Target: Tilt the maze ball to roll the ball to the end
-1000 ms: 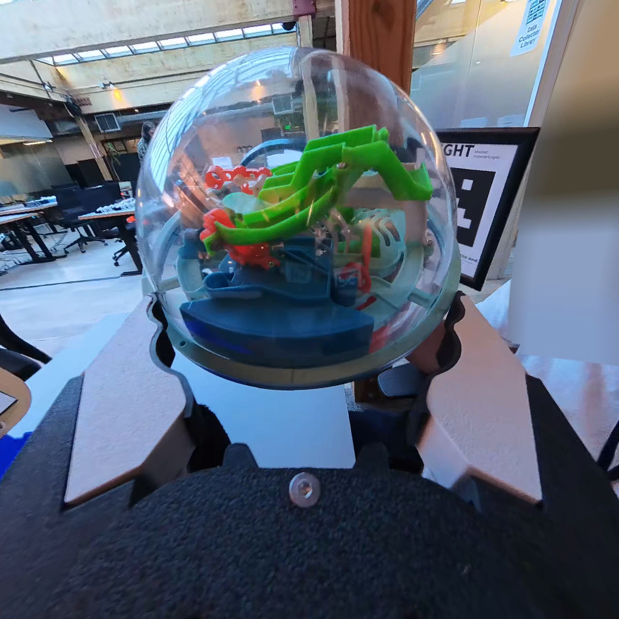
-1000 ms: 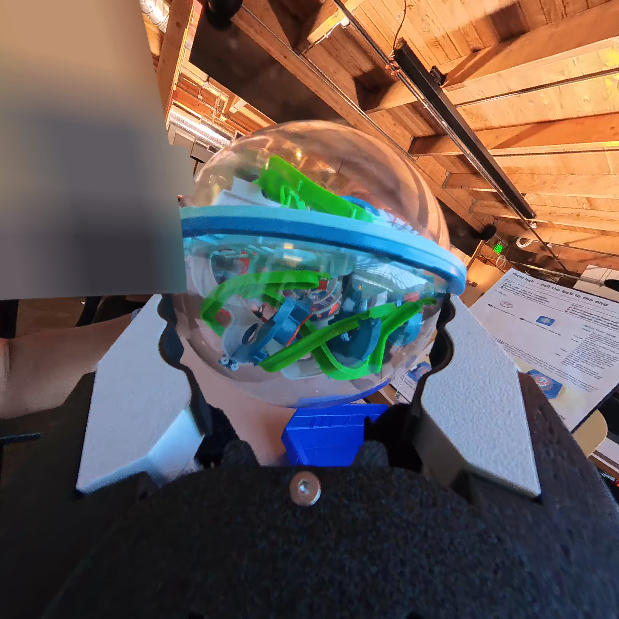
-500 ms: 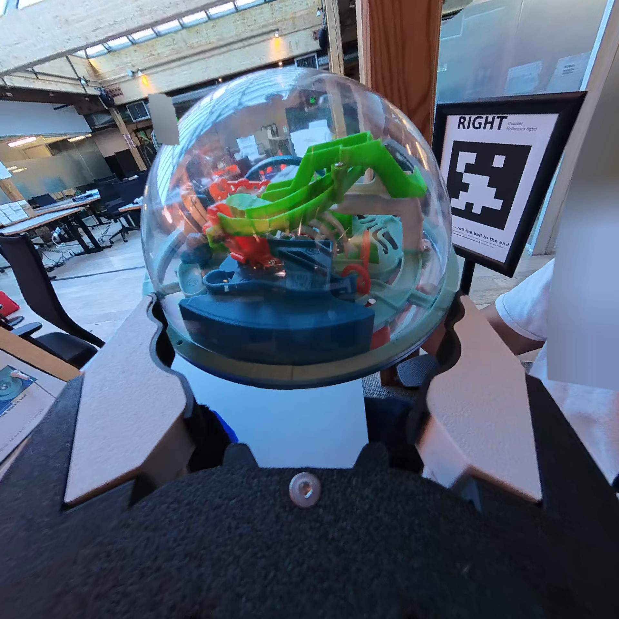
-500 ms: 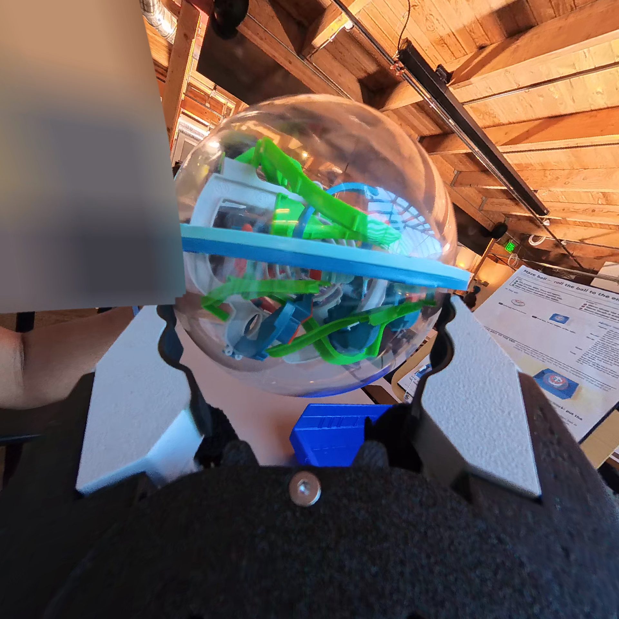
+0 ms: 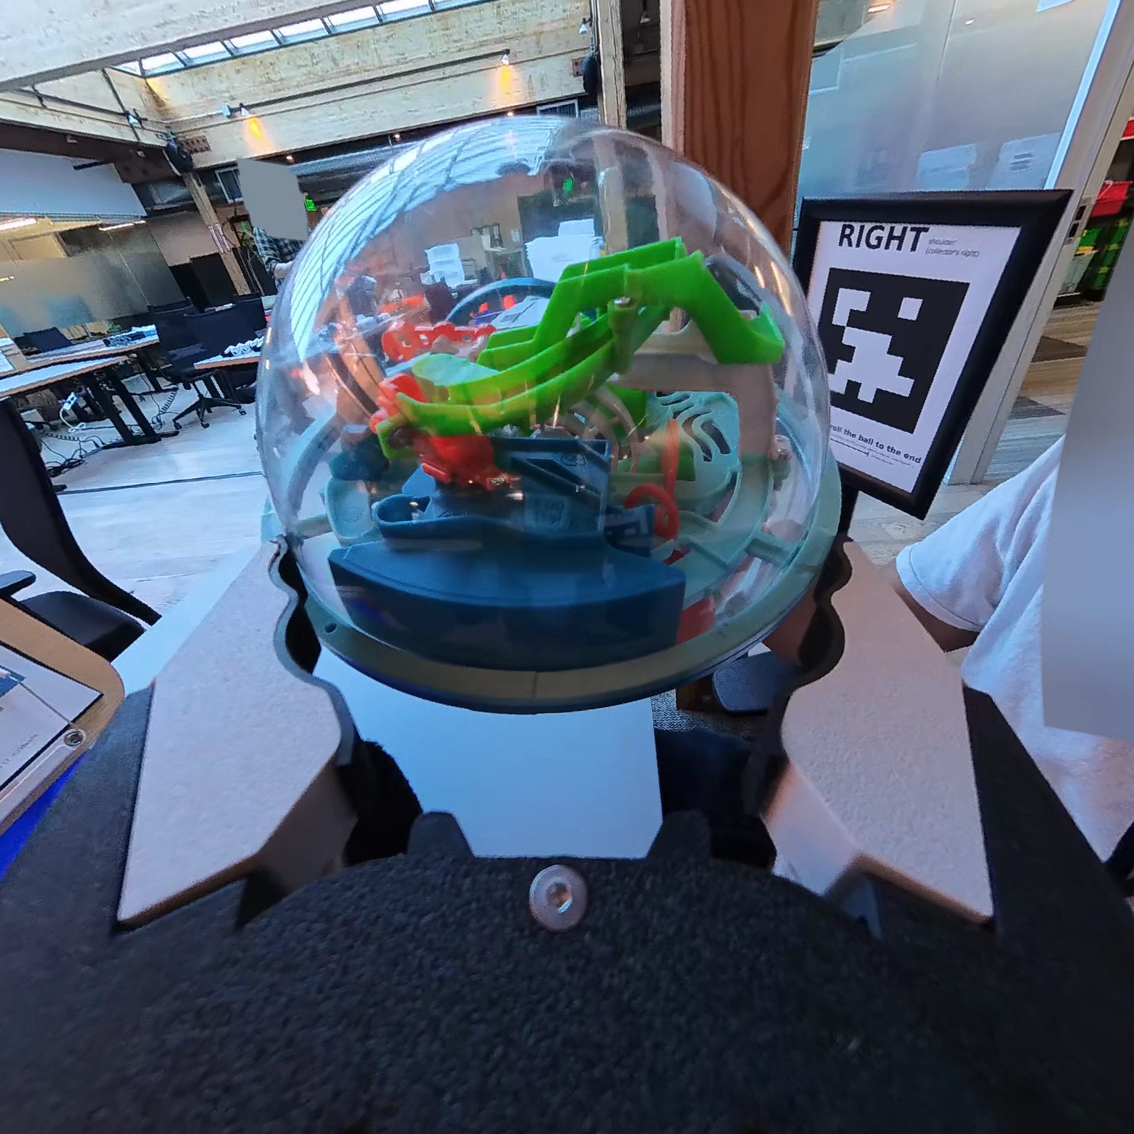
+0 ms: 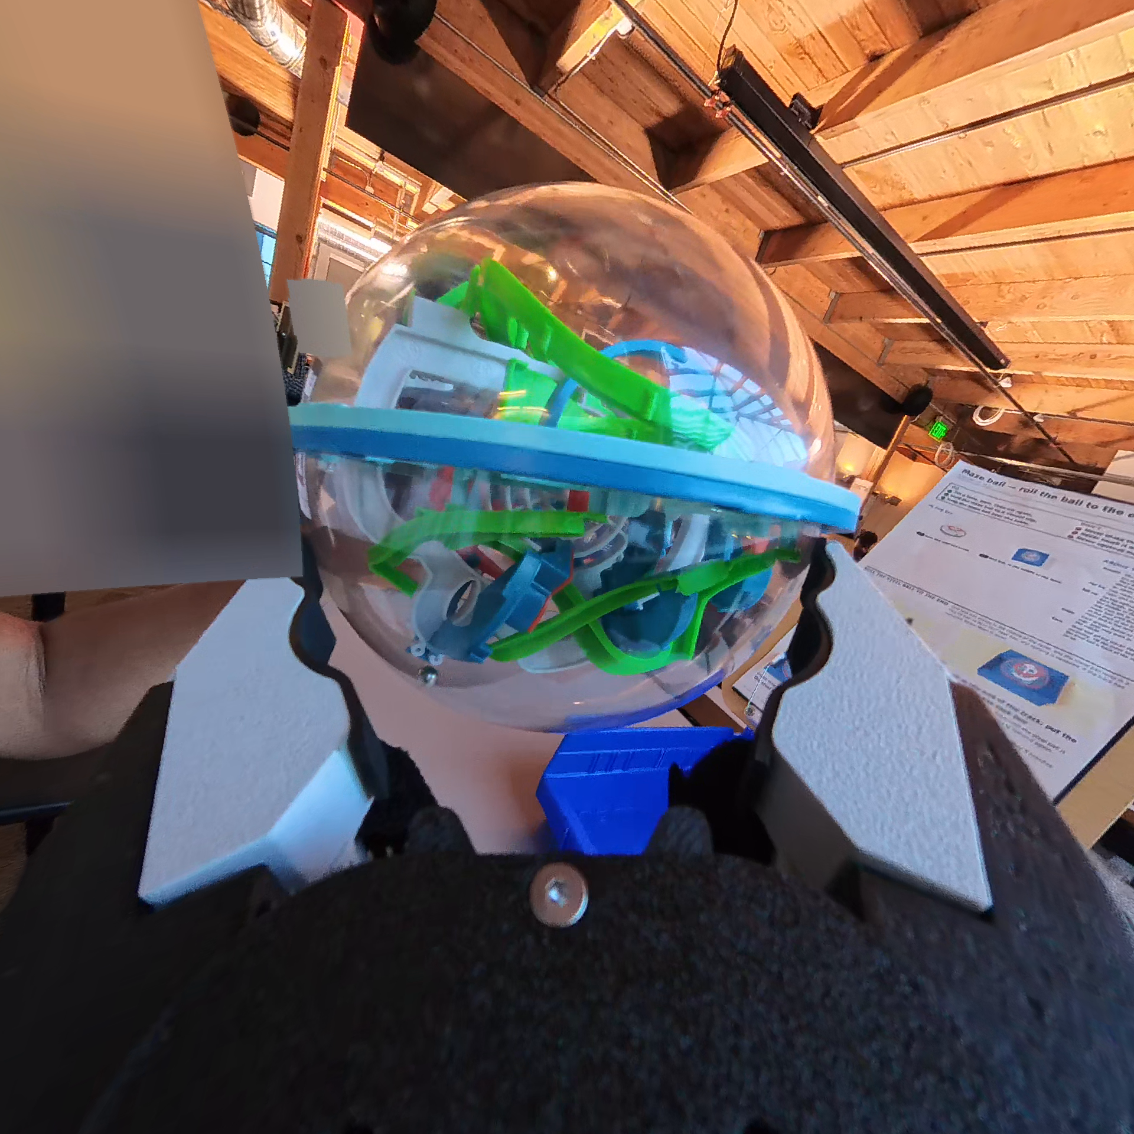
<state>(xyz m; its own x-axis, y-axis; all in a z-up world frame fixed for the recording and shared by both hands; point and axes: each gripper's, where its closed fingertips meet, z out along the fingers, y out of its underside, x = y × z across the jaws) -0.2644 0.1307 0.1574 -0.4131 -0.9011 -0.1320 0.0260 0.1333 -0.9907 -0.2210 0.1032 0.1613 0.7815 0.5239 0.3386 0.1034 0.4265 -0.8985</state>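
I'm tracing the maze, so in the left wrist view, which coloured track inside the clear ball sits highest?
The bright green plastic track: it arches across the top, above the orange-red piece and the dark blue base block.

Black-framed sign (image 5: pixel 920 343) with a black-and-white marker stood right of a wooden post (image 5: pixel 730 110). Desks (image 5: pixel 80 368) and office chairs (image 5: pixel 202 368) filled the open floor at left. Wood-beam ceiling (image 6: pixel 920 202) carried a black light track (image 6: pixel 859 196). Printed instruction sheet (image 6: pixel 1012 601) sat at right, blue block (image 6: pixel 620 785) low centre.
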